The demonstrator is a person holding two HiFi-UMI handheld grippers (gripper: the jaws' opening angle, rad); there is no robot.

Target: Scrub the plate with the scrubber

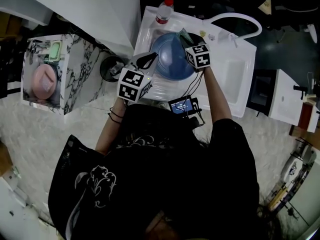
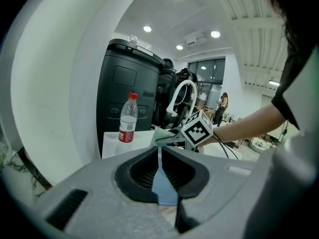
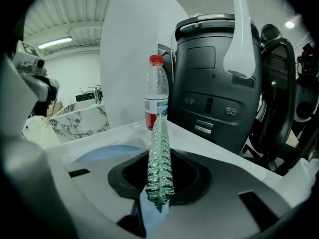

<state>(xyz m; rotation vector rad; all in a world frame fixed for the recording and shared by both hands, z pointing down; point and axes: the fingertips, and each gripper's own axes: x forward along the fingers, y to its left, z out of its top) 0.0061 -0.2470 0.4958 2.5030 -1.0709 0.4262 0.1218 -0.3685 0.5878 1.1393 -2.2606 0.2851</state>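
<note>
Left gripper (image 2: 160, 157) clamps the blue plate (image 1: 172, 59) by its near-left rim over the white sink (image 1: 240, 81), right gripper (image 3: 159, 179) pinches the green scrubber (image 3: 160, 148) at the far rim; hold the plate steady and rub with the scrubber flat; the marker cubes hide scrubber-plate contact.

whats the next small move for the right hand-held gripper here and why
Probably draw the right hand-held gripper, shut on the scrubber, inward across the plate. The left hand-held gripper is shut on the plate's rim, holding it over the sink, and the scrubber sits near the far rim, so most of the face lies nearer.
</note>
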